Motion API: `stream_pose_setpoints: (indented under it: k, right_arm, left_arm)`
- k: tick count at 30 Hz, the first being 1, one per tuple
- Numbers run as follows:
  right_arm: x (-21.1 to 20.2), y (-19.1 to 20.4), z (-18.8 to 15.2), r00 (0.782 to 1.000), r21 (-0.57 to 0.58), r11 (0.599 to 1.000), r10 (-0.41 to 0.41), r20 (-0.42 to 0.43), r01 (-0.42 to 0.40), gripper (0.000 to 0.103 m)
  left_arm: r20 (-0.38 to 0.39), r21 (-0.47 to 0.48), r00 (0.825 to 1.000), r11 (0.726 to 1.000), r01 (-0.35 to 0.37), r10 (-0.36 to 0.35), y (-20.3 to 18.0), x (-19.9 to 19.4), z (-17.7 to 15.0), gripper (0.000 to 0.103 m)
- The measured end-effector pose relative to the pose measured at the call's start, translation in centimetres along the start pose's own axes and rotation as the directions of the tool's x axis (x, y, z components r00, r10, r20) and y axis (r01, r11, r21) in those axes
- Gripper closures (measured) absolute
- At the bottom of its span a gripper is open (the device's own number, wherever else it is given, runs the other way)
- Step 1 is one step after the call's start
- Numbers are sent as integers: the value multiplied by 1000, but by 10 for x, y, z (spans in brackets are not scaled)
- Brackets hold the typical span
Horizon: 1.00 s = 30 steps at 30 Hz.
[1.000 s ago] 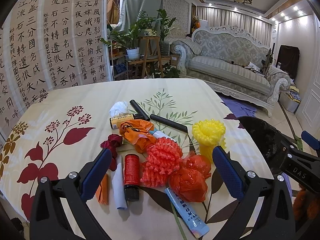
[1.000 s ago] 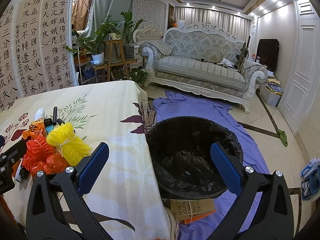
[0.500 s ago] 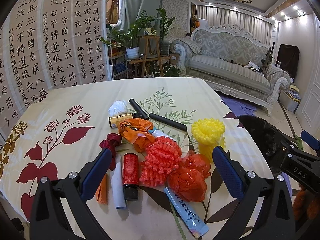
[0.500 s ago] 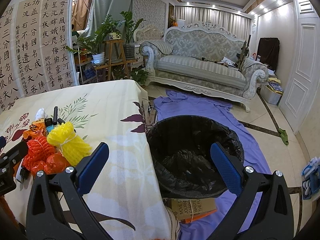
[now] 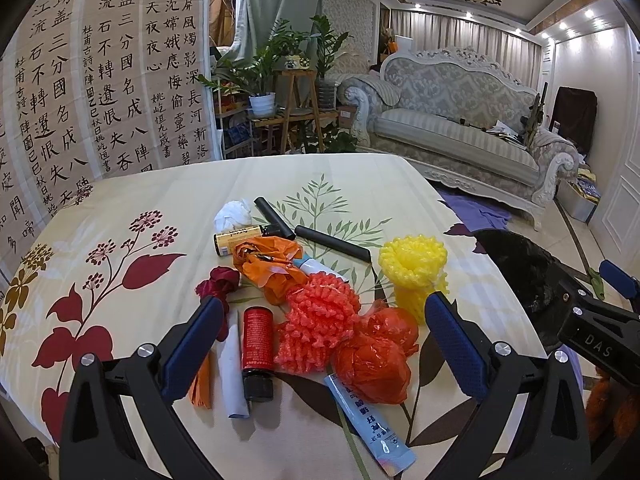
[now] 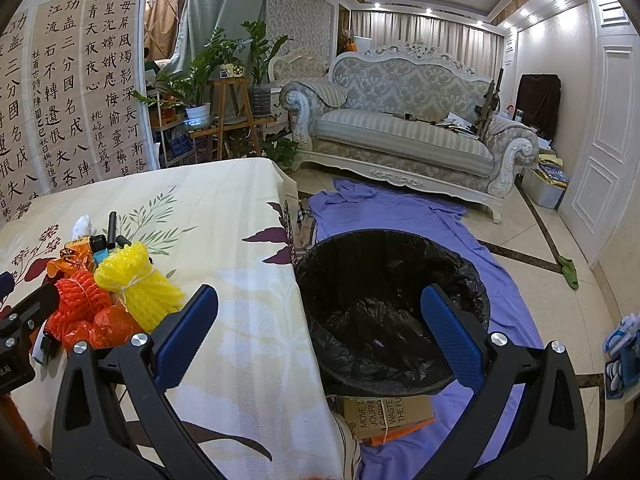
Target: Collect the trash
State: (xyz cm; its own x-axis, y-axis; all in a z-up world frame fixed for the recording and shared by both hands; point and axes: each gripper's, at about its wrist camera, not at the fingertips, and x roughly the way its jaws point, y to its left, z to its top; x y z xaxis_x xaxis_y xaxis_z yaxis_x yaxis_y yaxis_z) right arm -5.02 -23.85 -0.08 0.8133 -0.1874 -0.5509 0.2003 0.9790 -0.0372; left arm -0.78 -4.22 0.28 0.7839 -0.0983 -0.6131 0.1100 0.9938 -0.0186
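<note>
Left gripper point(image 5: 324, 344): fingers spread, empty, above trash pile | orange foam net point(image 5: 320, 320) on floral-cloth bench point(image 5: 120, 216) | right gripper point(image 6: 316, 332): fingers spread, empty, near black-lined round bin point(image 6: 394, 308).

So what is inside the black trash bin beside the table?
The trash bin shows only its crumpled black liner bag; no trash is visible inside. The near inner wall is hidden by the rim, and the right gripper covers some of the opening.
</note>
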Motion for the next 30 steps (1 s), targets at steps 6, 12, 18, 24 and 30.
stream_pose_setpoints:
  k: [6, 12, 18, 24, 30]
  right_arm:
    - [-1, 4, -1, 1000, 1, 1000, 11, -6, -11, 4]
    - [-1, 21, -4, 998, -3, 999, 54, -28, -55, 4]
    - [-3, 50, -7, 994, -33, 994, 102, -48, -103, 15]
    - [-2, 65, -2, 987, -51, 987, 145, -73, -149, 28]
    - [0, 68, 4, 976, -67, 977, 195, -97, -201, 28]
  left_arm:
    - [0, 12, 1000, 1000, 6, -6, 2, -4, 2, 9]
    - [-31, -4, 999, 1000, -12, 12, 23, -5, 0, 29]
    - [-45, -37, 998, 999, -39, 38, 50, -7, -2, 32]
    - [-61, -66, 996, 995, -76, 72, 76, -7, -3, 37]
    - [-85, -86, 991, 990, -107, 100, 95, 0, -5, 38]
